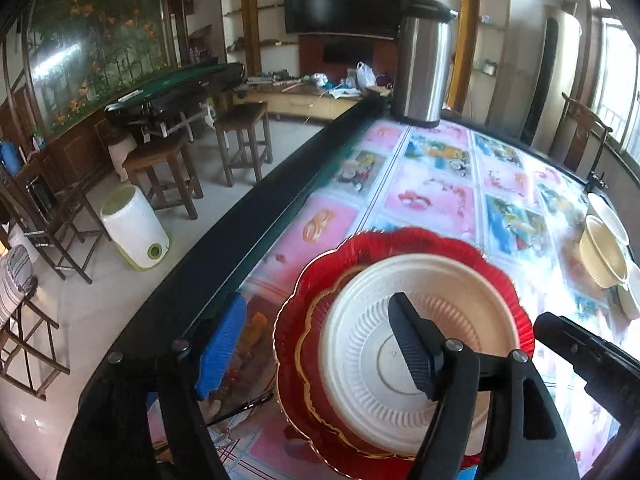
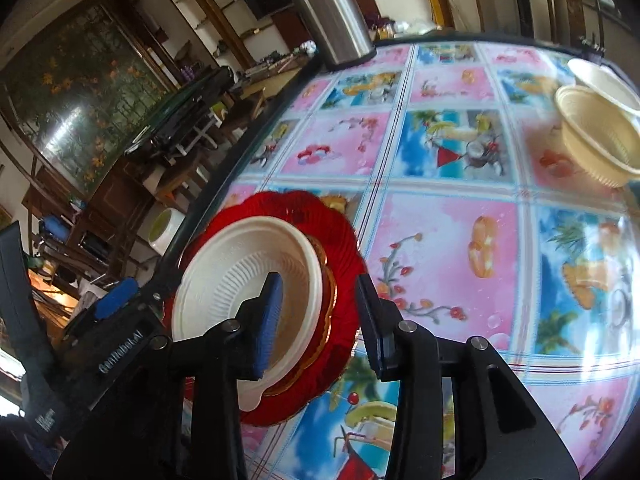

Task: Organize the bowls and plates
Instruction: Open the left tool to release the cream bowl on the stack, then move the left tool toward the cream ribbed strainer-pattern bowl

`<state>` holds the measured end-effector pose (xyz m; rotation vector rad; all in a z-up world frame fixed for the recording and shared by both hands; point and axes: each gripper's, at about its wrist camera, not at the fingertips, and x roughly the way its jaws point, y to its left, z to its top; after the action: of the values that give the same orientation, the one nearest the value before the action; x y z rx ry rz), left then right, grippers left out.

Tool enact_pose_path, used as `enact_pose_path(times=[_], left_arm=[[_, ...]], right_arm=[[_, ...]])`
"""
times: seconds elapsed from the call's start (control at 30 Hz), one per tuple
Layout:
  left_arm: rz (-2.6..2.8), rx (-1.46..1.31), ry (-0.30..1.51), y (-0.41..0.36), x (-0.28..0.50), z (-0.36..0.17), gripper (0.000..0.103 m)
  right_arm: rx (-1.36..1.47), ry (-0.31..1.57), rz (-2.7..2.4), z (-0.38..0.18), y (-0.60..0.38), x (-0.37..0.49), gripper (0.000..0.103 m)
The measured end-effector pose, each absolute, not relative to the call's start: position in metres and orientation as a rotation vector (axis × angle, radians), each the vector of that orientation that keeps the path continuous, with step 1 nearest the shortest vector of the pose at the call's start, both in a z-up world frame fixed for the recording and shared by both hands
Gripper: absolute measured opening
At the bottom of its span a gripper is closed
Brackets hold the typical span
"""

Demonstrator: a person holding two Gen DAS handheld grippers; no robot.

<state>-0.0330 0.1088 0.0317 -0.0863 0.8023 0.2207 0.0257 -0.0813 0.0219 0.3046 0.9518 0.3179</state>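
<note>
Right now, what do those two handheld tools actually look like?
Both tools, left tool and right tool, are black plastic frames with silver rivets at the joints. Each has one blue ribbed finger pad and one black ribbed pad. White lettering marks one body.

Bare tablecloth (image 2: 448, 240) separates plate stack (image 2: 248, 276) from bowls (image 2: 596, 140).

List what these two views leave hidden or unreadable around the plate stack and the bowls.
- Near edge of the red plate: left wrist view, covered by the left gripper frame.
- White plate right rim: right wrist view, behind the right gripper blue finger; contact unclear.
- Cream bowls: cut by the frame edge, count uncertain.
- Gold-rimmed plate: mostly hidden beneath the white plate.
</note>
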Motion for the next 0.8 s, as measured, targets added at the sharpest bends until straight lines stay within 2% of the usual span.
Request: enact_pose_path(times=[0.8], left_arm=[[0.060, -0.033, 0.777, 0.030, -0.033, 0.043, 0.074]], right_arm=[[0.320, 0.915, 0.198, 0.029, -0.137, 0.008, 0.037]])
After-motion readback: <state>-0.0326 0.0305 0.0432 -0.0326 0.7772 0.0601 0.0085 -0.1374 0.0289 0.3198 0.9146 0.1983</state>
